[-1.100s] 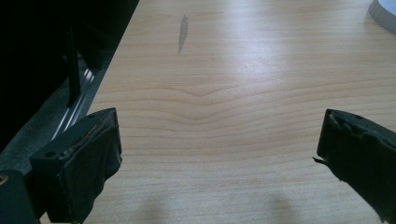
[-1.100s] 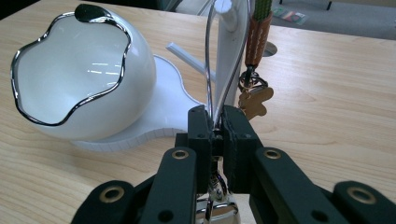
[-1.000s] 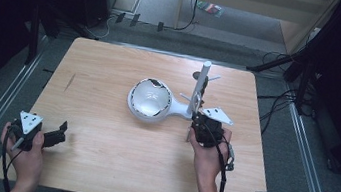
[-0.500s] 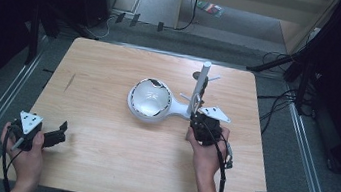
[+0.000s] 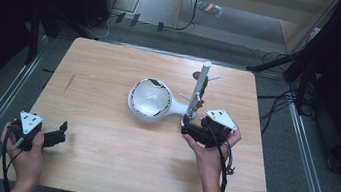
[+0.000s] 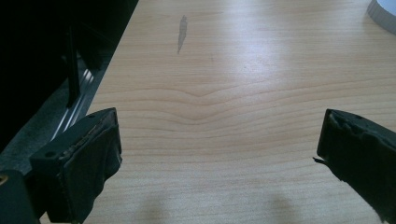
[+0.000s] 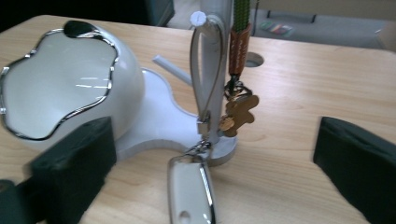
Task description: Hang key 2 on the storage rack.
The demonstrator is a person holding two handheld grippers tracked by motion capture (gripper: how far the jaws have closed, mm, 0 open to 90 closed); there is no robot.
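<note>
Now the right tool [image 5: 188, 129] sits on the desk [image 5: 99, 156] just in front of a white stand [image 5: 200, 87], and its jaws have just been opening; they stand spread wide with nothing pinched. In the right gripper view, a white keychain tag [image 7: 190, 189] with a chrome edge lies on the wood between the two black jaws, touching neither. A thin loop [image 7: 205, 79] runs from the tag up to a peg near the top of the stand's post, so the tag is hung there while its lower end rests on the desk by the post's round foot. Beside it on the same post hangs a green and orange strap [image 7: 239, 37] with a small gingerbread-man charm [image 7: 239, 112] at its end. The stand's flat base joins a white bowl [image 5: 150, 98] with a wavy chrome rim, just left of the post in the high view.

Well apart, at the near left corner of the desk, the left tool [image 5: 59, 133] is held low over bare wood by the person's left hand [image 5: 24, 153]. In the left gripper view, its jaws are spread wide too, with only desk grain between them.
</note>
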